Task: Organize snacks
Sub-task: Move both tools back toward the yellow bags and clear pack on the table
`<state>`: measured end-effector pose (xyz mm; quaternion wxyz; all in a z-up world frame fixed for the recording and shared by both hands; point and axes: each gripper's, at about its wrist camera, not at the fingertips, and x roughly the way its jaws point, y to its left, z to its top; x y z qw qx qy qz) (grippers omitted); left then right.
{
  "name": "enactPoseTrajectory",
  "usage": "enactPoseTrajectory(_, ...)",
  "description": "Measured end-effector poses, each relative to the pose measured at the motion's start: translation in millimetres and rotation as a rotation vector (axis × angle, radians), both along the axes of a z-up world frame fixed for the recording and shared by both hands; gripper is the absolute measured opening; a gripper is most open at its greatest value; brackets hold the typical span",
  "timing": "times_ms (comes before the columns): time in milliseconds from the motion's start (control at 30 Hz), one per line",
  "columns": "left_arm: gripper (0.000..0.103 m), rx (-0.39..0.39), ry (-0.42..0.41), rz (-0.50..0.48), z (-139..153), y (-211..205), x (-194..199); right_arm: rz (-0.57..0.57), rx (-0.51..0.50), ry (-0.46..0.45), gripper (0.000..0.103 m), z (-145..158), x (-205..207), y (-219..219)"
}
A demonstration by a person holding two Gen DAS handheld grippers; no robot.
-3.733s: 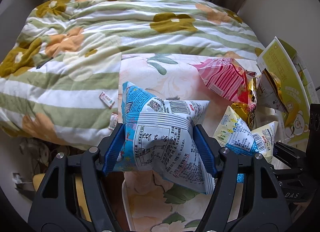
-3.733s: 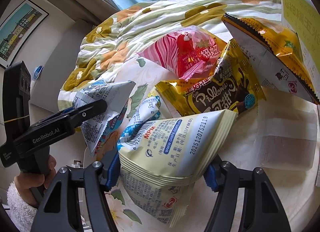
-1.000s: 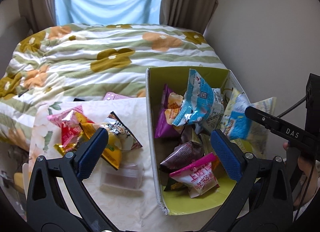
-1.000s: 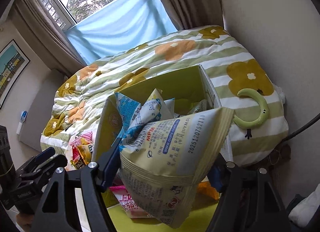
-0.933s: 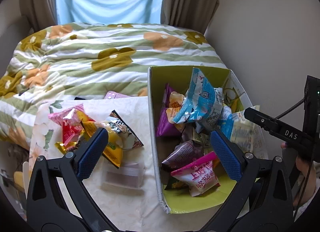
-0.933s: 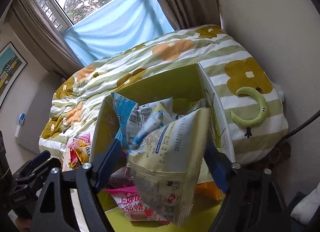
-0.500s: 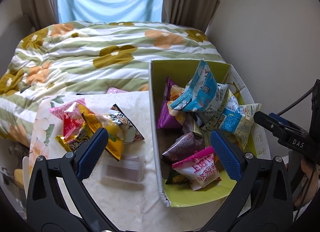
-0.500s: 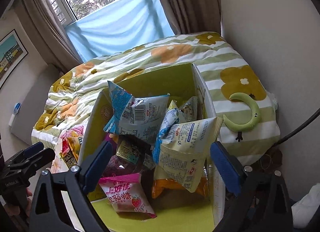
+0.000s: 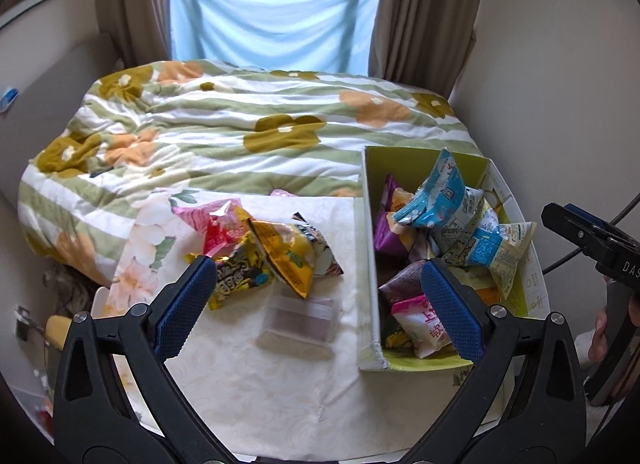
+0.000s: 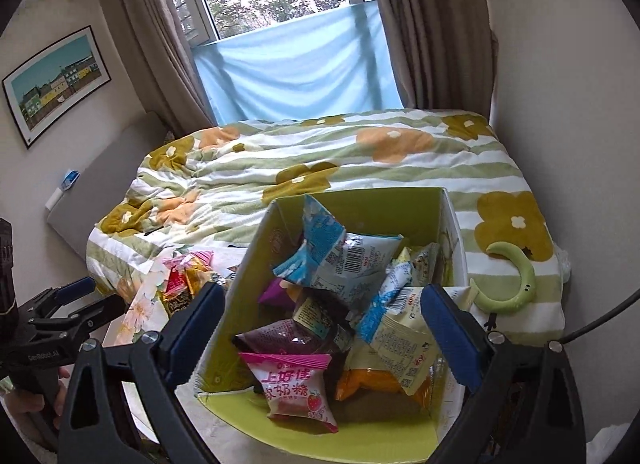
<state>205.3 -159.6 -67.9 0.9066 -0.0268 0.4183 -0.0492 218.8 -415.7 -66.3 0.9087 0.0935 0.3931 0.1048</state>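
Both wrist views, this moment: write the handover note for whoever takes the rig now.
Left gripper: open, empty, above the table between pile and box.
Right gripper: open, empty, over the green box.
Done: many packets lie in the box, among them a blue-white packet and a pink candy packet.
Left: the pile of packets on the tablecloth beside the box; a clear plastic case lies there too.

Black plastic left gripper and right gripper — blue ridged pads, silver screws, white lettering.
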Motion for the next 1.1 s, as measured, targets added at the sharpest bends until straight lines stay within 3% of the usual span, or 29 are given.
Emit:
enactPoseTrajectory(200, 0.101, -0.020, 0.001, 0.072, -2, 52, -17, 0.079, 0.025, -0.020, 0.098, 6, 0, 39)
enactPoseTrajectory(367, 0.101, -0.034, 0.016, 0.066, -11, 96, -18, 0.111, 0.018, -0.029, 0.098, 2, 0, 81)
enactPoseTrajectory(800, 0.101, -0.085, 0.116, -0.128, -37, 193, 34, -0.009, 0.022, 0.008, 0.098, -18, 4, 191)
enactPoseTrajectory(1100, 0.101, -0.091, 0.190, -0.289, -81, 208, 75, -0.181, 0.006, 0.076, 0.098, -74, -3, 246)
